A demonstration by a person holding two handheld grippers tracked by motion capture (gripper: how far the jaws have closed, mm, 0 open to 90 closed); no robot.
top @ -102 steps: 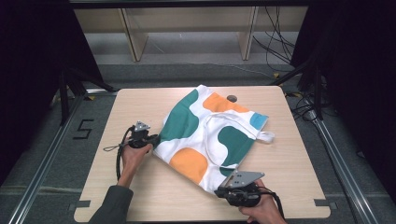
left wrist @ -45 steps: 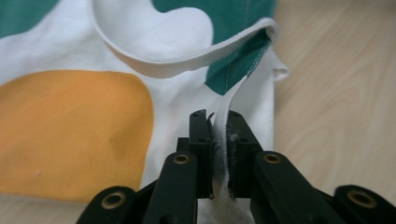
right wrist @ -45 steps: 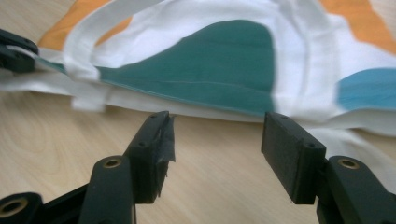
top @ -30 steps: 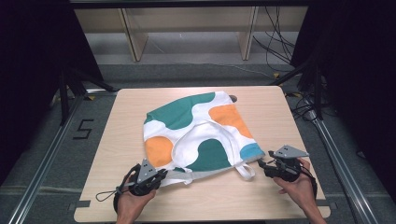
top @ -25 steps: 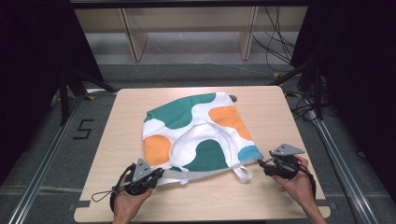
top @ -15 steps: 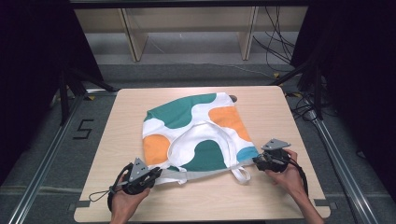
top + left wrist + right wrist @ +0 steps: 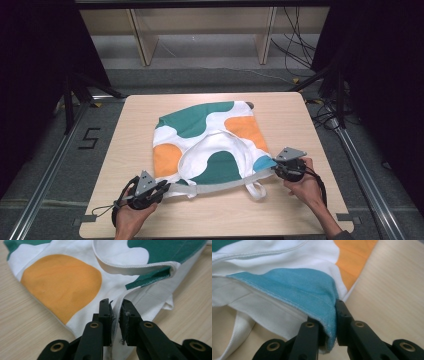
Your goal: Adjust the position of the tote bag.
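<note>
I had the tote bag [image 7: 210, 145] lying flat on the surface [image 7: 300, 210], spread just ahead of both my hands. My left gripper [image 7: 159, 188] had its jaws clamped on the white hem at the near left corner of the bag's mouth, though they had just been easing apart a little. My right gripper [image 7: 278, 169] had just closed its jaws on the blue patch [image 7: 307, 287] at the near right corner. With both corners pinched, gripping looked done; I judged that lifting or folding the bag was left, its 2 handles lying loose between my jaws.
</note>
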